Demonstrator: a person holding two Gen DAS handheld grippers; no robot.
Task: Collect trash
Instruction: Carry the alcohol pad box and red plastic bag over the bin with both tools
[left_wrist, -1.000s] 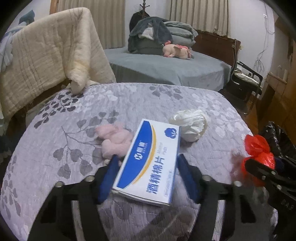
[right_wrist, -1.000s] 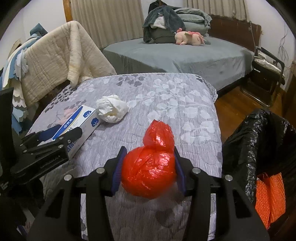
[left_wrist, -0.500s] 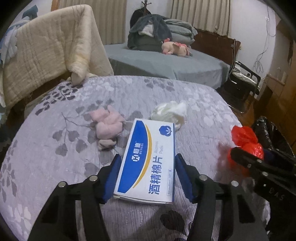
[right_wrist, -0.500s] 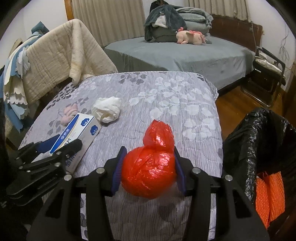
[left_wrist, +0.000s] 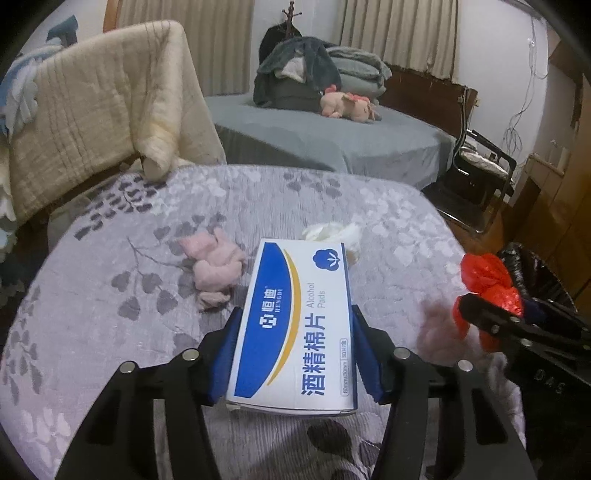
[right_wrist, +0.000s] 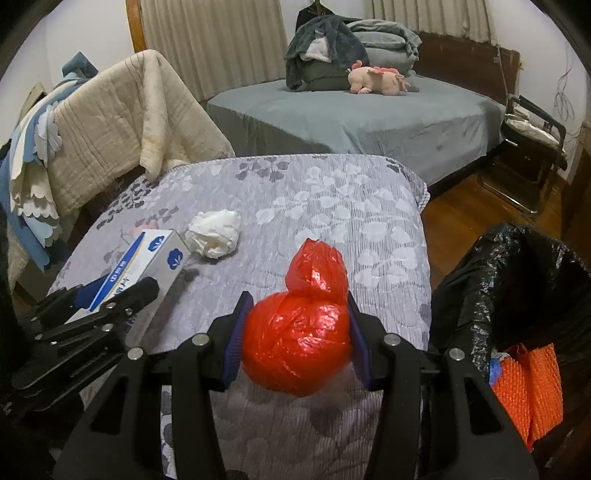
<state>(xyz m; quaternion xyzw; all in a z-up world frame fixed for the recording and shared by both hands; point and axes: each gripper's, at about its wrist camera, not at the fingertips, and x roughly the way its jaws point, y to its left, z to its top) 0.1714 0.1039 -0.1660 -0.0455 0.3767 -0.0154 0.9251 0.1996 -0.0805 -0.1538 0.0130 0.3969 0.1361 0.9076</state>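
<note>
A bed with a grey-blue cover fills the back of the room, with a heap of folded blankets and a pink plush toy on it. In front of it lies the quilted surface with a grey leaf pattern, where the trash is spread. A cream quilt hangs over a frame at its left edge. At the right edge of the quilted surface stands a bin lined with a black bag, its mouth open, with orange netting showing inside.

The left gripper has its jaws closing around a blue and white box of alcohol pads. The blue pads sit against both long sides of the box, which lies lengthwise between them over the quilted surface. The right gripper is clamped on a knotted red plastic bag, pads pressed into both sides, the knotted end pointing away from the camera. It is just beside the bin, above the near edge of the quilted surface.

A crumpled white tissue wad lies just beyond the far end of the box. A crumpled pink tissue lies to the left of the box, close to its corner
</note>
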